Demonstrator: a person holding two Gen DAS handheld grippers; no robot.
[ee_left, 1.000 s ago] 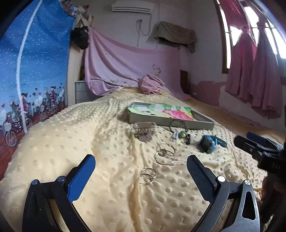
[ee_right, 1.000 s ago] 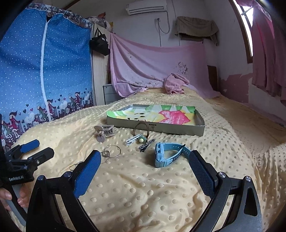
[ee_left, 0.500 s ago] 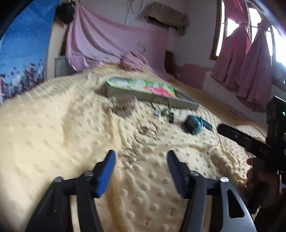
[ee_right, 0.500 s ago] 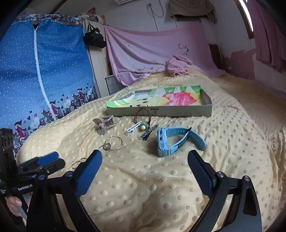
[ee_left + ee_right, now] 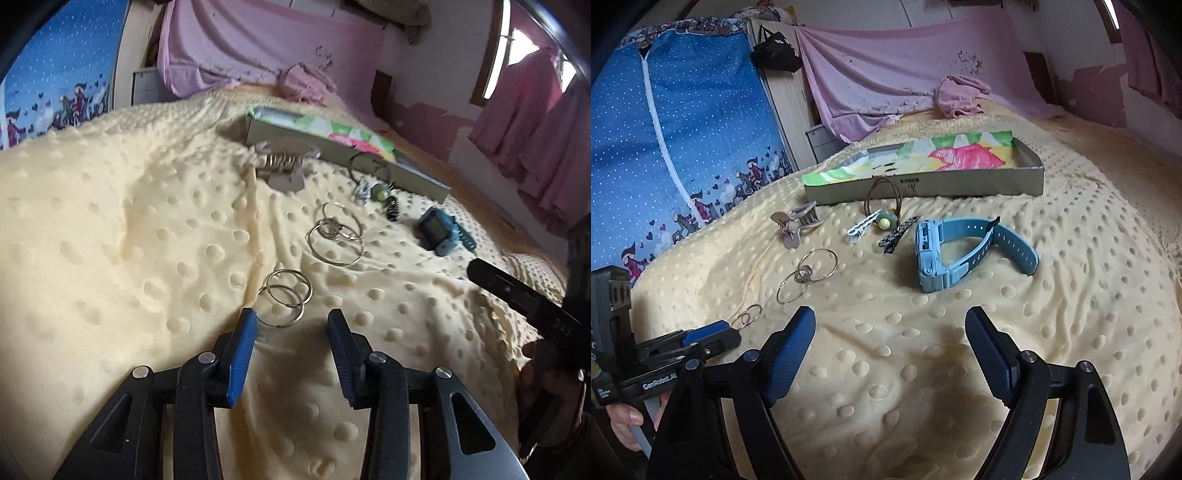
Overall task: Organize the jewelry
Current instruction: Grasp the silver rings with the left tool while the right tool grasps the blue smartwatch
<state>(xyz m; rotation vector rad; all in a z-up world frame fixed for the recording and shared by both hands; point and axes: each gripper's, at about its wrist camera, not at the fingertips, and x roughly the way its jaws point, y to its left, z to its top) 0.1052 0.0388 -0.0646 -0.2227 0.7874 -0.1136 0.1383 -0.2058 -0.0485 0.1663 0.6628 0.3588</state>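
Both grippers have dropped toward the yellow dotted blanket (image 5: 960, 369); left gripper (image 5: 291, 319) jaws just narrowed, now partly apart with nothing between, tips just short of the small ring pair (image 5: 284, 297). Right gripper (image 5: 890, 325) jaws closing a little, wide apart, empty, near the blue watch (image 5: 956, 251).

Progress: none visible. Box tray (image 5: 1030, 177) holds no jewelry that I can see. All pieces lie on the blanket before it: watch, hair claw (image 5: 798, 225), large ring pair (image 5: 809, 273), hair tie with bead (image 5: 884, 206), two clips.

Obstacles: none; soft blanket may make thin rings hard to pinch.
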